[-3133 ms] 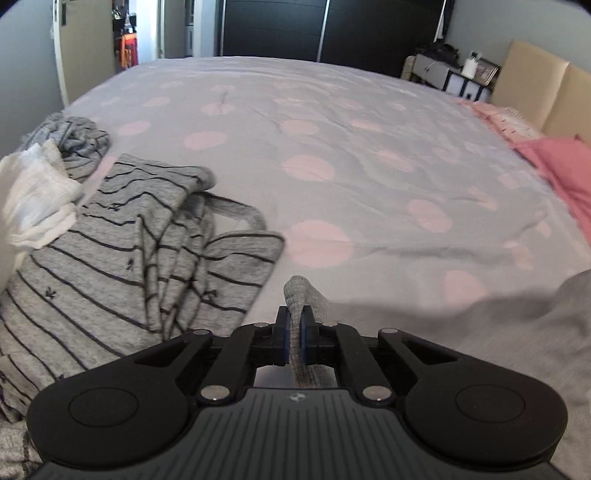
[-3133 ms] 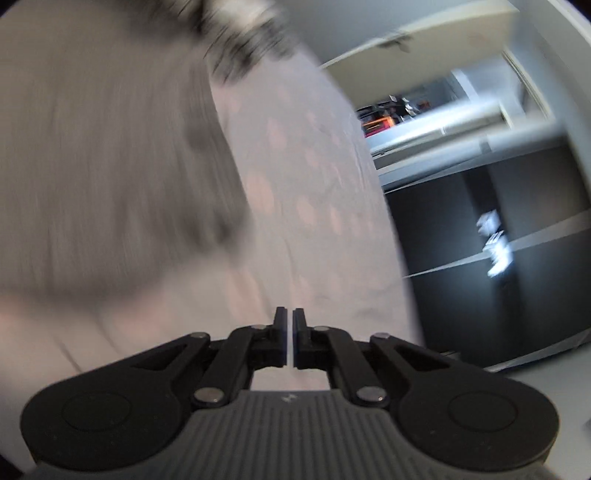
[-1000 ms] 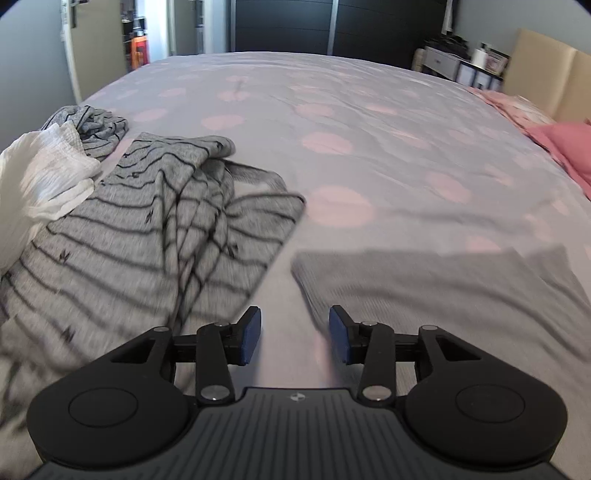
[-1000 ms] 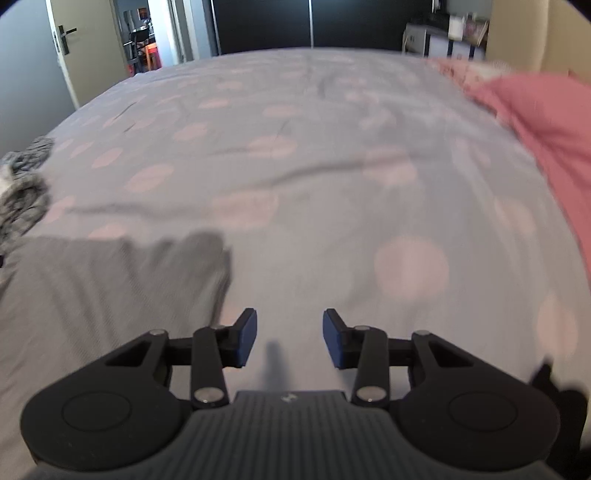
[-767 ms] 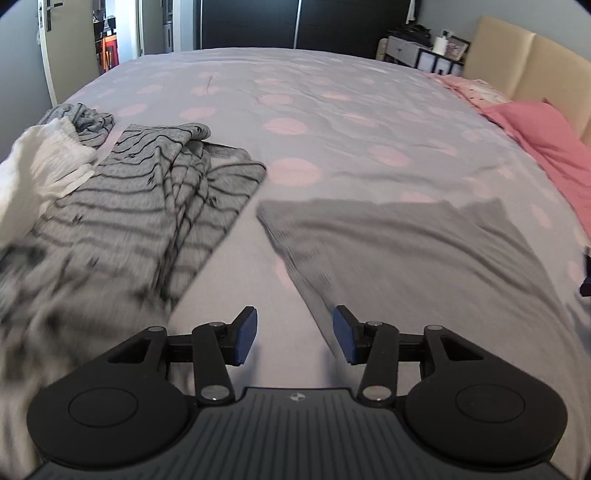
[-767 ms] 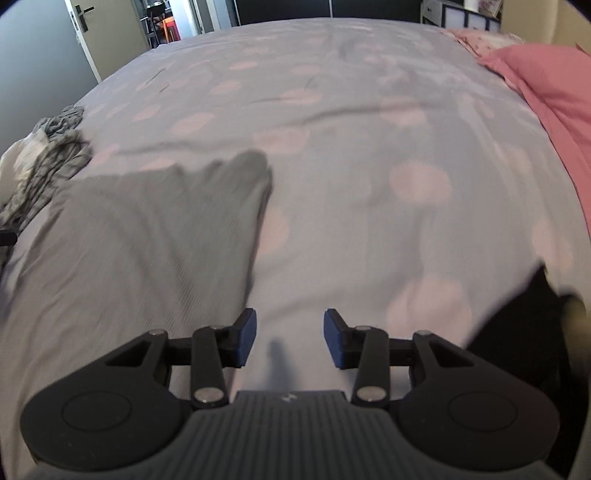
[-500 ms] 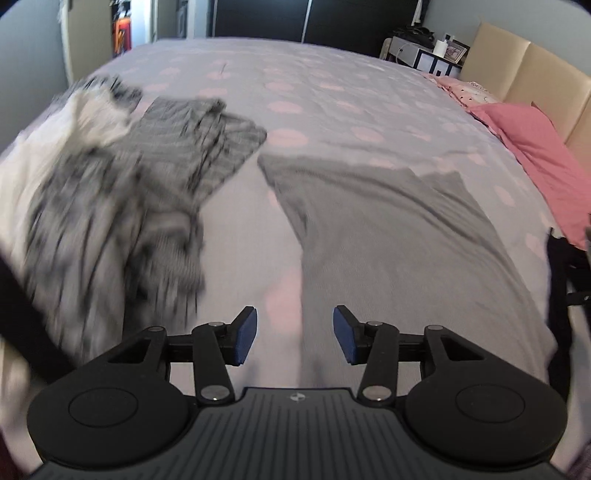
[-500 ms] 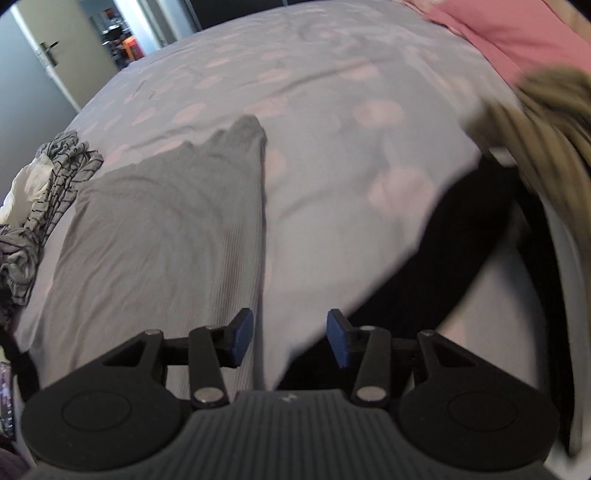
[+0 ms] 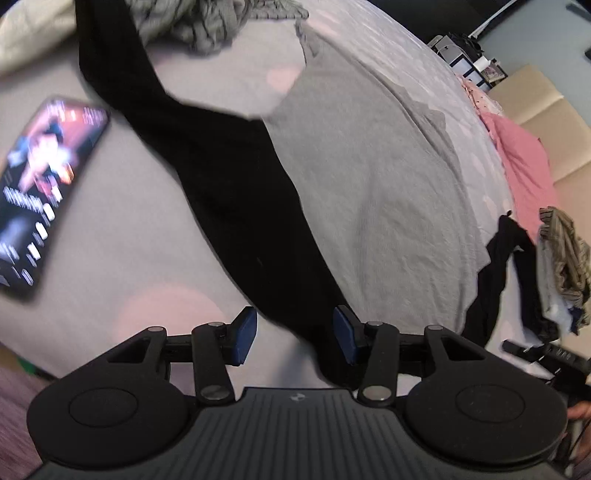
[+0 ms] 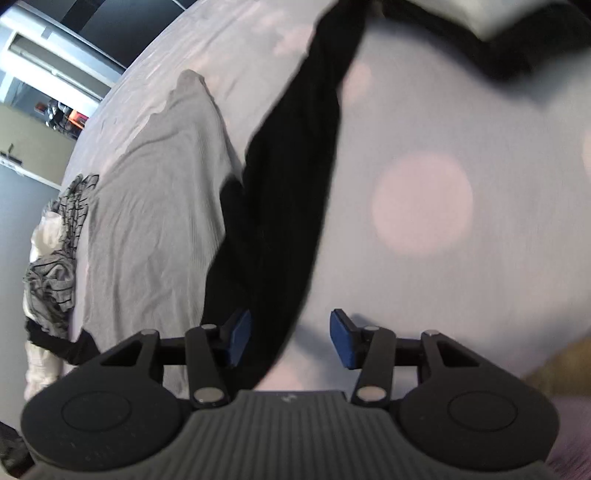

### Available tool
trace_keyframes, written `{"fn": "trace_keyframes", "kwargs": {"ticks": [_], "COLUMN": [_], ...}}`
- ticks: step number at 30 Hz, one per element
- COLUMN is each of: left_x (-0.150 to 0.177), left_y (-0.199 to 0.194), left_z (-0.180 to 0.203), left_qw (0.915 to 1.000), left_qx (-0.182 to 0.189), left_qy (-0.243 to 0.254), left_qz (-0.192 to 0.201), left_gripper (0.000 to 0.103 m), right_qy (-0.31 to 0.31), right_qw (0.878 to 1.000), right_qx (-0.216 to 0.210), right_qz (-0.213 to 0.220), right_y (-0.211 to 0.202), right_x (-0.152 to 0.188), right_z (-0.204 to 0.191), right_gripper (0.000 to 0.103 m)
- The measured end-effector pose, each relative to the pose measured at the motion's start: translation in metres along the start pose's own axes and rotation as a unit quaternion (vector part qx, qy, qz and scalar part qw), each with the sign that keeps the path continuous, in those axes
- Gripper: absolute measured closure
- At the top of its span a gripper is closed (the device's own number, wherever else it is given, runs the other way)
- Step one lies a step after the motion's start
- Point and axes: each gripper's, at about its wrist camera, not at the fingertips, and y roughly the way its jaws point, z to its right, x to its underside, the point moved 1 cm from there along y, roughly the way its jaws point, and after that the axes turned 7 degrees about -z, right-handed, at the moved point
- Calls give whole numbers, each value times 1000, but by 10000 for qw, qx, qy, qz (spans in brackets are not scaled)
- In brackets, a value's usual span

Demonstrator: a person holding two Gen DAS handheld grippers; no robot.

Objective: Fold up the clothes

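A plain grey garment (image 9: 388,166) lies spread flat on the dotted bed cover (image 9: 110,258). In the left wrist view a long black garment (image 9: 229,177) runs from the upper left along the grey garment's left edge and down between my fingers. My left gripper (image 9: 291,332) is open above it, pads apart from the cloth. In the right wrist view another black strip (image 10: 288,184) borders the grey garment (image 10: 155,206) on its right. My right gripper (image 10: 288,332) is open over the strip's lower end, not pressing it.
A lit phone (image 9: 44,184) lies on the cover at the left. Striped grey clothes (image 9: 207,22) are heaped beyond the grey garment. A pink pillow (image 9: 524,158) and a pile of clothes (image 9: 565,251) sit at the right. Bare cover (image 10: 480,258) lies right of the black strip.
Both grippers have swept sideways and rolled, still open. The left now has black cloth under its fingers and the phone in view. The right has come over the black strip.
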Motion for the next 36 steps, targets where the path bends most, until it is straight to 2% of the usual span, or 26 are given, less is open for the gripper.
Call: {"fn": "trace_keyframes", "kwargs": {"ticks": [3,6,8,9,10,11,15,18,22,25,30,36], "left_x": [2,5,5,5,3,3,10,17,31,39,48,47], "left_y": [10,24,28,29,30,29,9,-19,-50,-56,-42,-15], "left_z": [3,2,4,5,4,3,0,7,9,4,-10,-13], "left_qw": [9999,9994,9990,9988,9986,9985,9967,9951,9928,9942,9962,9925], "left_qx": [57,164,144,131,97,45,53,16,-135,-310,-702,-1217], "left_qy": [-40,-188,-81,-58,-62,-90,-277,-128,-88,-104,-205,40], "left_qz": [142,241,406,472,510,534,764,984,1185,1025,477,63], "left_gripper": [59,61,70,74,89,102,102,103,103,103,103,103], "right_qy": [136,56,-68,-101,-37,59,309,197,211,262,164,93], "right_qw": [9995,9994,9987,9982,9982,9983,9967,9943,9939,9958,9992,9988], "right_qx": [-274,-265,-363,-416,-410,-382,-427,-615,-490,-352,122,472], "right_qz": [50,197,359,419,431,431,615,854,970,809,349,61], "right_y": [10,23,29,32,35,36,20,-5,-31,-37,-28,-2], "right_x": [9,13,9,7,5,4,6,13,24,32,46,39], "right_z": [2,-2,-6,-7,-5,-3,0,-9,-13,-8,-1,5], "right_gripper": [52,53,56,67,87,99,99,100,100,101,101,100]}}
